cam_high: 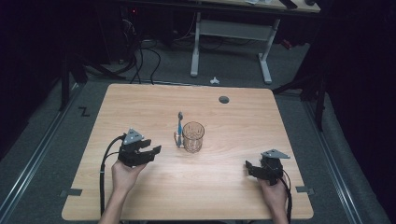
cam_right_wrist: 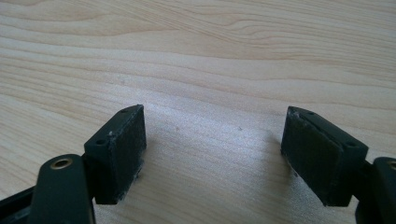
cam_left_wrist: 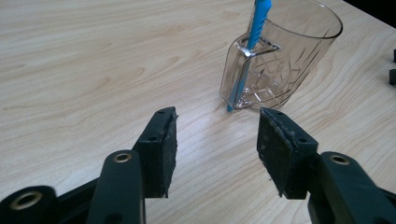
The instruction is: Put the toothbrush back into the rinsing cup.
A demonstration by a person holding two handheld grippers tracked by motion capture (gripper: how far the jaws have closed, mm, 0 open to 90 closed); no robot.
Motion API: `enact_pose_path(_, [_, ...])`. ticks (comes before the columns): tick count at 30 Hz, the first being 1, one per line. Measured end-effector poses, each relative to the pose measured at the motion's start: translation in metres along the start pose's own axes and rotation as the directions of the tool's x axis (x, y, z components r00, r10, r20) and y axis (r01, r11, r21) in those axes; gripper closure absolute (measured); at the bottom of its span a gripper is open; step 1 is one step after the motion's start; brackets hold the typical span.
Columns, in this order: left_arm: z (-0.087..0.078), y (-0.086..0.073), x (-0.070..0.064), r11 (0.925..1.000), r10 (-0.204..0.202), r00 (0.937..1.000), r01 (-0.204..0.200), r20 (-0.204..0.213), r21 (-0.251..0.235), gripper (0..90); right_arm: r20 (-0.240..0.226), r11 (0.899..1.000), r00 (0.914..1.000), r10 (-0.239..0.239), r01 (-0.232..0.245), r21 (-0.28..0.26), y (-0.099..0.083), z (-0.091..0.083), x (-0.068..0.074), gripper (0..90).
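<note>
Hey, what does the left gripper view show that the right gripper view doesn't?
Left gripper view alone: beyond the open left tongs, a clear glass mug stands on the table, with a blue toothbrush slanting up past its handle, its lower tip on the wood by the mug's base.

Right gripper view alone: the open right tongs, with bare wood between and beyond them.

Shared: the light wooden table, and a pair of black padded tongs spread wide, holding nothing.

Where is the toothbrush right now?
In the high view the toothbrush lies near the table's middle, against the glass's left side; the left gripper view shows it threaded through the glass's handle, ahead of the open left gripper.
</note>
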State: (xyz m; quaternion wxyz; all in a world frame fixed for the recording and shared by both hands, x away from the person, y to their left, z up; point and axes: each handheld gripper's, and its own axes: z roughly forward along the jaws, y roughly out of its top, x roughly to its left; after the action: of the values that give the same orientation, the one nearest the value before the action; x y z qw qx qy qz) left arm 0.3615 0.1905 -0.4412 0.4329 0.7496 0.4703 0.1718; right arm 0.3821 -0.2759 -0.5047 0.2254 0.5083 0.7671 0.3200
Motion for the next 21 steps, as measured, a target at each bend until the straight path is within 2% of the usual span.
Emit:
enact_pose_path(14, [0.002, -0.011, 0.005, 0.9997, -0.015, 0.9994, 0.015, -0.030, 0.017, 46.4, 0.000, 1.000, 1.0000, 0.001, -0.001, 0.000, 0.000, 0.000, 0.000, 22.2])
enact_pose_path(21, [0.005, -0.019, 0.007, 0.9995, -0.007, 0.9985, 0.008, -0.054, 0.031, 47.9, 0.000, 1.000, 1.0000, 0.001, -0.001, 0.000, 0.000, 0.000, 0.000, 22.2])
